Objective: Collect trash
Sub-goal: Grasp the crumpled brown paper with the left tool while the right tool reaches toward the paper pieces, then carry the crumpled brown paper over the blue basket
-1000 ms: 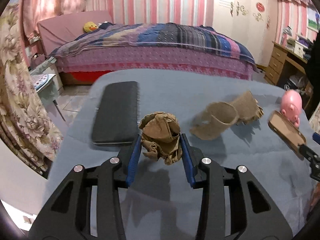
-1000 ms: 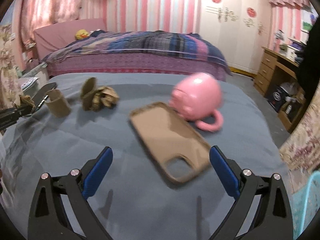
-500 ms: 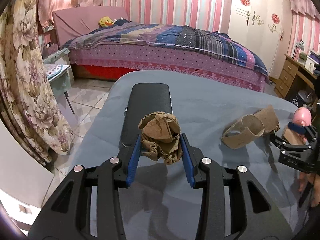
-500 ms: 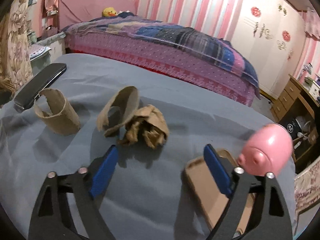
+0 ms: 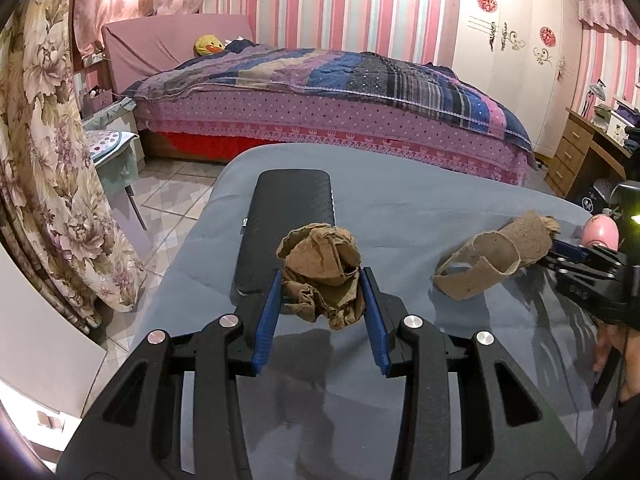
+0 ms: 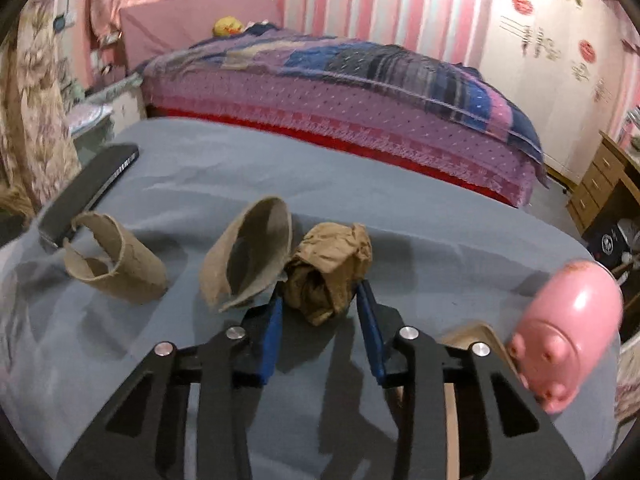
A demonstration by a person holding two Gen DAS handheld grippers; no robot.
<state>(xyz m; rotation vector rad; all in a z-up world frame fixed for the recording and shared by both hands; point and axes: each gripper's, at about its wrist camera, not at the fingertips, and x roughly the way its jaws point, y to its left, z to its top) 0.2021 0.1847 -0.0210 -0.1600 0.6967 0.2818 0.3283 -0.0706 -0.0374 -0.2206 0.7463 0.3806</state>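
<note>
Crumpled brown paper wad [image 5: 320,274], creased and balled, sits clamped between the left gripper [image 5: 322,300] pads above the grey-blue tablecloth [image 5: 400,208]. A second paper wad [image 6: 326,270] lies on the cloth beside a torn cardboard tube [image 6: 250,256]; the right gripper [image 6: 320,312] jaws have just been closing and now press it.

The table cover [image 5: 420,216] is plain grey-blue. On it, the paper wads [image 5: 320,272] [image 6: 328,268] are brown, the torn tubes [image 5: 480,264] [image 6: 116,264] [image 6: 248,256] dull tan, the case [image 5: 288,224] black, the pig [image 6: 568,332] glossy pink. Both grippers [image 5: 320,300] [image 6: 320,304] are black with blue pads [image 5: 266,320]. Behind the table, the bed [image 5: 340,80] wears a purple-and-blue plaid quilt over a dotted purple skirt; the wall [image 5: 352,4] has pink and white stripes; left, the curtain [image 5: 44,160] is floral beige.
</note>
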